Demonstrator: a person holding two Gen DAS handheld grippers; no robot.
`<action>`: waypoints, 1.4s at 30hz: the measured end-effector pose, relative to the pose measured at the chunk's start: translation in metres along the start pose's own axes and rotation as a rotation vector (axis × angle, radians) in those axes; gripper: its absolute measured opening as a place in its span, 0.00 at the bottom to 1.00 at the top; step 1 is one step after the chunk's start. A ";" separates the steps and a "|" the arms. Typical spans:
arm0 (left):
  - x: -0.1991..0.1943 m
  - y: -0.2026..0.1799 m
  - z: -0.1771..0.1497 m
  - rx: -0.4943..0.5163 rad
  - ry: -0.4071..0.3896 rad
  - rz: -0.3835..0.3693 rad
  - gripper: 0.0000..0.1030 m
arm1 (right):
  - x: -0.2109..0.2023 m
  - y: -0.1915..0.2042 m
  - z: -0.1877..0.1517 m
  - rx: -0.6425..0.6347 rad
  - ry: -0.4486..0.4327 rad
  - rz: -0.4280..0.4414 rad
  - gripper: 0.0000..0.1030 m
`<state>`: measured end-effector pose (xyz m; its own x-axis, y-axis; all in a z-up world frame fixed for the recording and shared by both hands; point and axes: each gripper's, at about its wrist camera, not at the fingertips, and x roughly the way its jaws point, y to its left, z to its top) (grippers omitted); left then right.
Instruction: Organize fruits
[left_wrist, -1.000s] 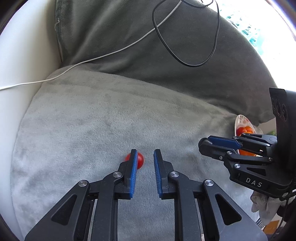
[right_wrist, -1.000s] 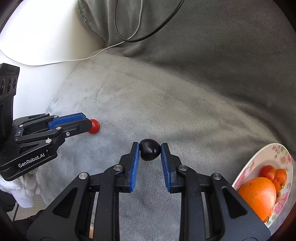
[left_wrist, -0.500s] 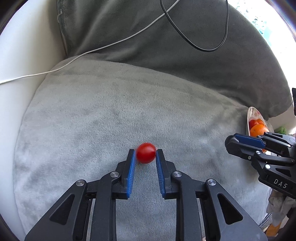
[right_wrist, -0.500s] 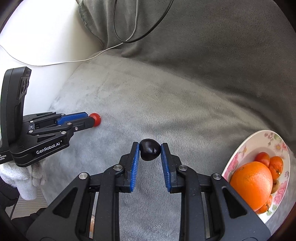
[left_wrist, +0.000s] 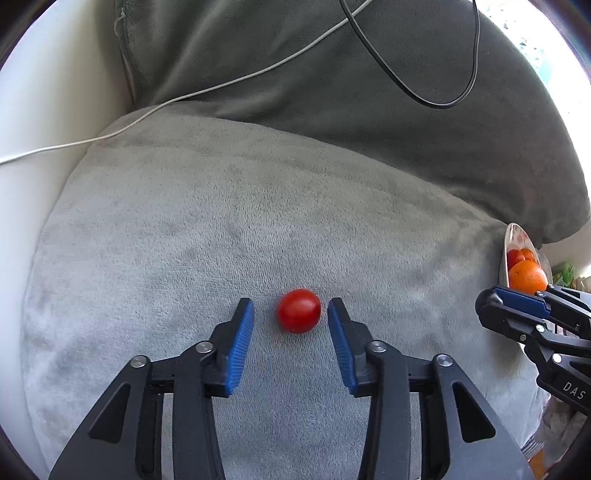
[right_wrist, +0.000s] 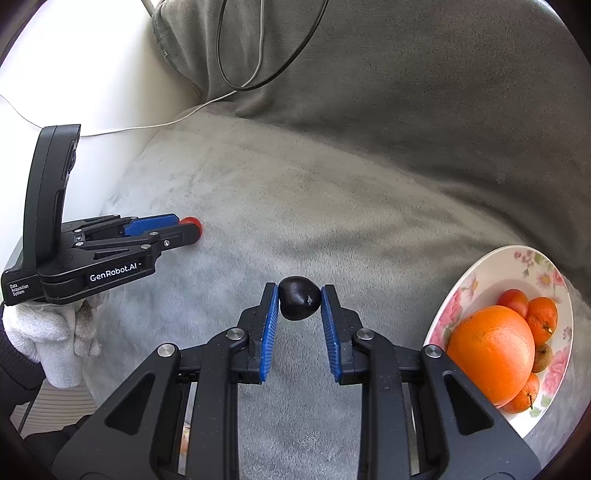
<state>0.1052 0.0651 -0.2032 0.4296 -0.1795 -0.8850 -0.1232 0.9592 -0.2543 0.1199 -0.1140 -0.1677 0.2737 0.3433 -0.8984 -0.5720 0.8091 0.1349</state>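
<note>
The left gripper (left_wrist: 291, 314) has just been opening; its jaws now straddle the small red cherry tomato (left_wrist: 299, 311) on the grey plush cushion (left_wrist: 221, 229), seemingly clear of it. Close gently, centred. The right gripper (right_wrist: 297, 301) pinches a dark plum-like fruit (right_wrist: 298, 303); carry it to the floral plate (right_wrist: 517, 258).

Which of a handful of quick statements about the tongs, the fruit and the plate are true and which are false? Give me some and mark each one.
1. The right tongs are shut on a dark fruit. True.
2. The left tongs are clamped on the cherry tomato. False: their jaws have just been opening, and the tomato lies between them on the grey cushion with a gap on each side.
3. The floral plate is empty. False: it holds a large orange and several smaller fruits.
4. A black cable lies looped on the darker back cushion. True.
5. The dark fruit already sits on the plate. False: it is in the right tongs, over the cushion.
</note>
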 end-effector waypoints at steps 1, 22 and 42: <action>0.001 0.000 -0.001 -0.001 -0.003 -0.003 0.40 | -0.001 -0.001 0.000 0.002 -0.001 -0.001 0.24; -0.026 -0.019 -0.005 0.067 -0.087 -0.037 0.22 | -0.019 -0.009 -0.008 0.020 -0.039 -0.015 0.24; -0.057 -0.114 0.009 0.237 -0.150 -0.167 0.22 | -0.073 -0.075 -0.048 0.173 -0.118 -0.094 0.24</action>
<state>0.1028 -0.0317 -0.1198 0.5553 -0.3219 -0.7669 0.1645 0.9464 -0.2781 0.1049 -0.2226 -0.1321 0.4141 0.3083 -0.8564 -0.4013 0.9063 0.1323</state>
